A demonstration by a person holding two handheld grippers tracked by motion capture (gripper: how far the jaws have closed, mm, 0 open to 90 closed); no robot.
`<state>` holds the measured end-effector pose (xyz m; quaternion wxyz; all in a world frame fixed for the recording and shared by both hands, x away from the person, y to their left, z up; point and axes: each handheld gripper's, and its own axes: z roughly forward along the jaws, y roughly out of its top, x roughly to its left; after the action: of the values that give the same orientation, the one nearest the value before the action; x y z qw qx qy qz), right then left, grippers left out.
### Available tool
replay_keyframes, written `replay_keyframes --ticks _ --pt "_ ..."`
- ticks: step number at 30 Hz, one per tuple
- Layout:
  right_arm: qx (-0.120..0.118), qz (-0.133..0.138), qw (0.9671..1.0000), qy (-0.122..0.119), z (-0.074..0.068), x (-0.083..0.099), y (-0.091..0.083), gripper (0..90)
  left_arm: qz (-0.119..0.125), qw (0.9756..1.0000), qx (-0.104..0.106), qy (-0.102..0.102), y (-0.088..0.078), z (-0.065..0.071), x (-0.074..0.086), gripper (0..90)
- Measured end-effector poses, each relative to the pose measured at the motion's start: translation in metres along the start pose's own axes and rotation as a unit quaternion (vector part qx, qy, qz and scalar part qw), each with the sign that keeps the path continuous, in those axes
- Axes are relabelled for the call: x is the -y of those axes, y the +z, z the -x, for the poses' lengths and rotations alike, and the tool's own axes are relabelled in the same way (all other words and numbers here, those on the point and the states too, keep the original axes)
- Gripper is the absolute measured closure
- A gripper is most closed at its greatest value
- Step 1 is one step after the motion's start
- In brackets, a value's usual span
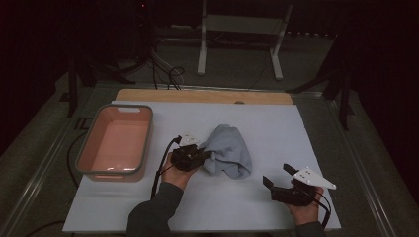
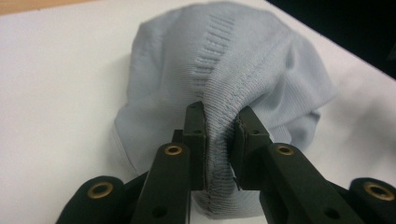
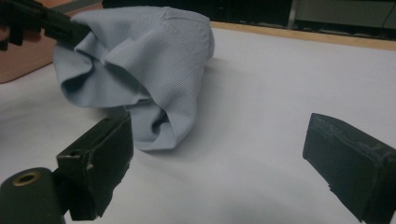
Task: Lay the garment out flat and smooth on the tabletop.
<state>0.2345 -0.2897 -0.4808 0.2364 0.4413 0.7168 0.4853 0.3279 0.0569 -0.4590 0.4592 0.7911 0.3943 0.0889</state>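
Black jaws of the right gripper (image 1: pixel 279 174) stand wide apart with nothing between them, near the desk's front right corner. Left gripper (image 1: pixel 203 154), mid-desk, has its jaws pinched narrow on a ribbed seam of the pale blue knit cloth (image 1: pixel 229 150), which bunches at the centre of the white desk (image 1: pixel 276 123), one end raised by the pinch. Pink tub (image 1: pixel 116 140) sits by the left edge. Judgement: grasp step done; next calls for a lift, the free gripper taking the loose end.
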Motion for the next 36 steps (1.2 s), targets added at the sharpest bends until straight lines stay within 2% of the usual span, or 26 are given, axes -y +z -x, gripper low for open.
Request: replay_keyframes --ticks 6,14,19,22,25,29,31,33,35,36 --pt "-0.007 -0.012 0.9999 0.006 -0.006 -0.002 0.010 9.0 0.012 0.9999 0.006 -0.005 -0.002 0.001 -0.010 80.3" --pt "-0.019 -0.028 0.9994 0.011 -0.014 -0.006 0.023 16.2 0.029 0.9993 0.012 -0.022 -0.004 0.002 -0.021 82.2" --pt "-0.030 -0.044 0.9984 0.021 -0.023 -0.007 0.035 24.1 0.043 0.9982 0.015 -0.040 -0.004 0.003 -0.030 82.7" --pt "-0.039 -0.049 0.9978 0.022 -0.030 -0.007 0.041 26.2 0.050 0.9976 0.018 -0.044 -0.004 0.005 -0.035 82.9" --pt "-0.046 -0.058 0.9971 0.012 -0.038 -0.007 0.047 27.3 0.059 0.9968 0.019 -0.051 -0.006 0.005 -0.039 83.0" --pt "-0.038 -0.078 0.9963 -0.001 -0.047 -0.006 0.055 31.8 0.071 0.9953 0.023 -0.062 -0.011 0.002 -0.042 83.1" --pt "-0.032 -0.088 0.9956 -0.006 -0.048 -0.005 0.058 39.0 0.078 0.9945 0.023 -0.066 -0.015 -0.001 -0.043 83.1" --pt "-0.029 -0.098 0.9948 -0.006 -0.047 -0.004 0.059 50.0 0.084 0.9937 0.022 -0.072 -0.018 -0.004 -0.044 83.1" --pt "-0.031 -0.102 0.9942 -0.009 -0.045 -0.004 0.058 73.4 0.087 0.9934 0.016 -0.073 -0.023 -0.007 -0.044 83.1" --pt "-0.037 -0.102 0.9940 -0.009 -0.044 -0.005 0.057 80.2 0.089 0.9932 0.016 -0.073 -0.025 -0.009 -0.044 83.1"
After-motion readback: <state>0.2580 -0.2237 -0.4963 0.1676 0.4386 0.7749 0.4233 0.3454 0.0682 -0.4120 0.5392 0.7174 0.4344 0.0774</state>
